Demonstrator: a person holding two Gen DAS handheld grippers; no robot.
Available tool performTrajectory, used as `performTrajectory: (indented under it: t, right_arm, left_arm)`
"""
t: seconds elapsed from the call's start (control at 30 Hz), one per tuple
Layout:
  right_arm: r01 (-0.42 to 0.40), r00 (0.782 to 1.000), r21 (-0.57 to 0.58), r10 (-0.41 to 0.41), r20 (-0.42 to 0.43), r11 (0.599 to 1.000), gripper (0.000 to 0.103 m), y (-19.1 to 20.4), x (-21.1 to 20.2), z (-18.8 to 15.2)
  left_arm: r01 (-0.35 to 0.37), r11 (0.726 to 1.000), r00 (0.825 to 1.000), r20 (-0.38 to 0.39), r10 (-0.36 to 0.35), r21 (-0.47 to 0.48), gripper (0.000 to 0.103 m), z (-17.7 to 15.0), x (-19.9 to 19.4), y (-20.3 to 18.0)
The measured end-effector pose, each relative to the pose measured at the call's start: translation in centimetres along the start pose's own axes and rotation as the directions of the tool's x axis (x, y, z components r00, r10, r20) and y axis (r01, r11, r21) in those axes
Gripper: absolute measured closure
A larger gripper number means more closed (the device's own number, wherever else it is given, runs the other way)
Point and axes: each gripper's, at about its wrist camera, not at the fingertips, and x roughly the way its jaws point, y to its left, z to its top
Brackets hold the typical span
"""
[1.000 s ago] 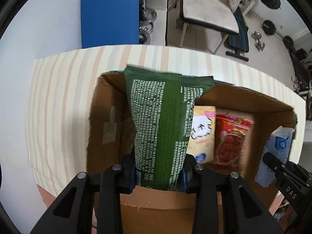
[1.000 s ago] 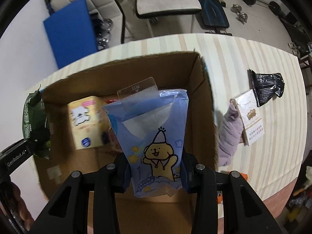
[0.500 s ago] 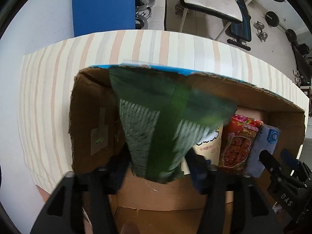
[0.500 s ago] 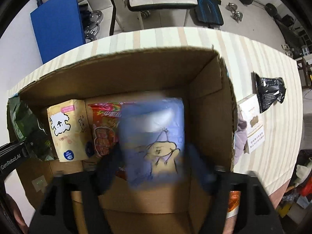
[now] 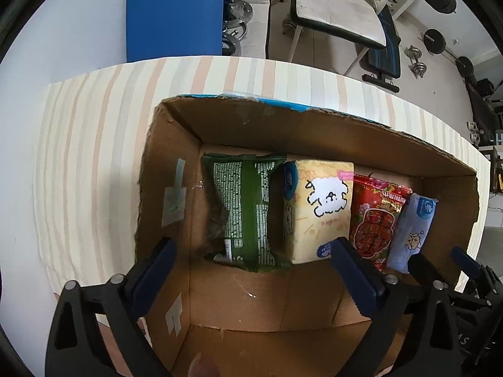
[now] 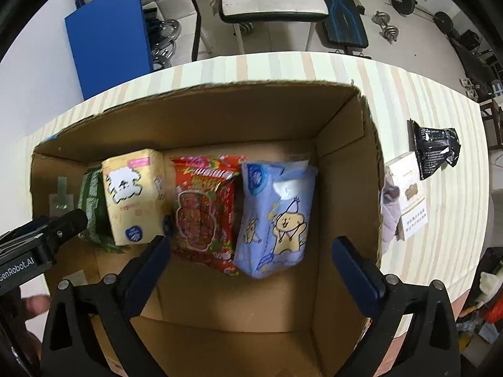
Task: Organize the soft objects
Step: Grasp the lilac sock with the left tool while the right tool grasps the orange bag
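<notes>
An open cardboard box [image 5: 176, 169] [image 6: 342, 132] stands on the striped table. Inside, side by side, lie a green packet [image 5: 242, 210] [image 6: 91, 201], a yellow tissue pack [image 5: 320, 207] [image 6: 135, 194], a red packet [image 5: 377, 216] [image 6: 204, 210] and a blue tissue pack [image 5: 411, 223] [image 6: 276, 216]. My left gripper [image 5: 251, 270] is open and empty above the box's near left part. My right gripper [image 6: 248, 264] is open and empty above the near right part, and shows in the left wrist view [image 5: 446, 270].
To the right of the box on the table lie a black packet [image 6: 433, 150], a white carton [image 6: 408, 194] and a mauve cloth [image 6: 389, 213]. Beyond the table are a blue board [image 5: 176, 12], a chair [image 5: 333, 15] and dumbbells [image 6: 386, 25].
Both grippers opened. The green packet left my left gripper and the blue pack left my right gripper; both now lie in the box. Both grippers drew back slightly.
</notes>
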Motion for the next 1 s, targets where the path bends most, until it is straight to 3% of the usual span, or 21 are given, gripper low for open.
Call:
performTrajectory:
  t: [0.13, 0.37, 0.47, 0.57, 0.77, 0.87, 1.0]
  right_arm:
    - [-0.009, 1.000, -0.007, 0.009, 0.004, 1.000, 0.000, 0.1, -0.5, -1.1]
    - [-0.103, 0.994, -0.018, 0.103, 0.038, 0.995, 0.000, 0.0, -3.2, -3.6]
    - [-0.182, 0.981, -0.006, 0.182, 0.073, 0.983, 0.000, -1.4, -5.5, -4.7]
    - [-0.233, 0.966, 0.014, 0.230, 0.119, 0.972, 0.000, -3.7, -8.1, -6.0]
    - [-0.253, 0.957, 0.141, 0.227, 0.182, 0.957, 0.000, -11.5, -10.9, -8.7]
    - [-0.218, 0.970, 0.239, 0.183, 0.161, 0.946, 0.000, -16.3, -9.7, -10.5]
    - [-0.227, 0.974, 0.381, 0.207, 0.092, 0.896, 0.000, -21.4, -5.1, -13.0]
  left_arm:
    - [0.012, 1.000, 0.999, 0.034, -0.013, 0.013, 0.002, -1.1, -1.4, -0.6]
    - [0.007, 0.998, 0.992, 0.127, -0.014, 0.056, 0.002, -3.4, -5.6, -2.7]
    - [-0.002, 0.996, 0.982, 0.190, -0.015, 0.089, 0.002, -4.5, -8.5, -4.2]
    - [-0.073, 0.984, 0.961, 0.277, 0.025, 0.165, 0.002, -5.6, -11.6, -7.1]
    - [-0.216, 0.914, 0.925, 0.372, 0.079, 0.343, 0.002, -7.0, -14.1, -15.5]
    - [-0.238, 0.875, 0.936, 0.341, 0.090, 0.421, 0.002, -6.9, -12.4, -19.6]
    - [-0.280, 0.801, 0.949, 0.281, 0.145, 0.530, 0.002, -6.5, -8.4, -26.1]
